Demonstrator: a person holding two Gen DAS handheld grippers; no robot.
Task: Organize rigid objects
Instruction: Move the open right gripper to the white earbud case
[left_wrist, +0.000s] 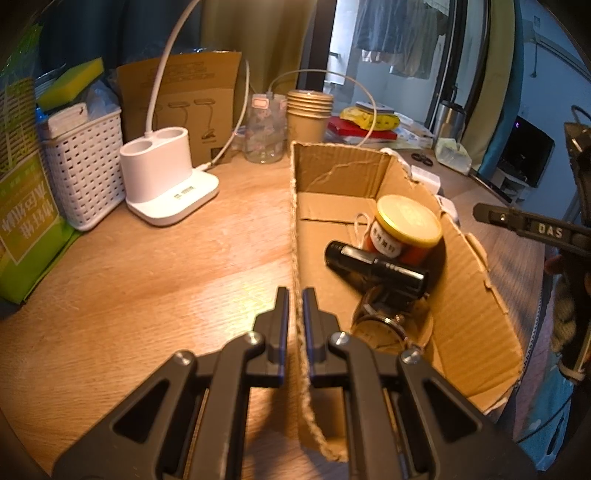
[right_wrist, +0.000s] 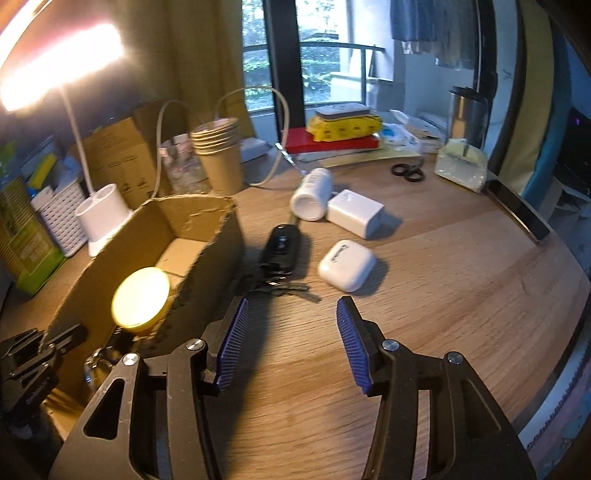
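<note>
Cardboard box (left_wrist: 461, 314) sits open on the wooden table (left_wrist: 147, 288). Left gripper (left_wrist: 295, 295) is clamped on the box's left wall, one finger either side of the torn edge. Contents: one yellow-lidded jar (left_wrist: 406, 229), one black cylindrical tube (left_wrist: 376, 267) lying against it, one watch (left_wrist: 384, 328) at the near end. Right gripper (right_wrist: 291, 310) hovers over bare table with jaws wide apart, holding nothing. Ahead of it, outside the box: one car key (right_wrist: 279, 249), one earbud case (right_wrist: 347, 264), one white charger (right_wrist: 355, 212), one white bottle (right_wrist: 312, 194) on its side.
</note>
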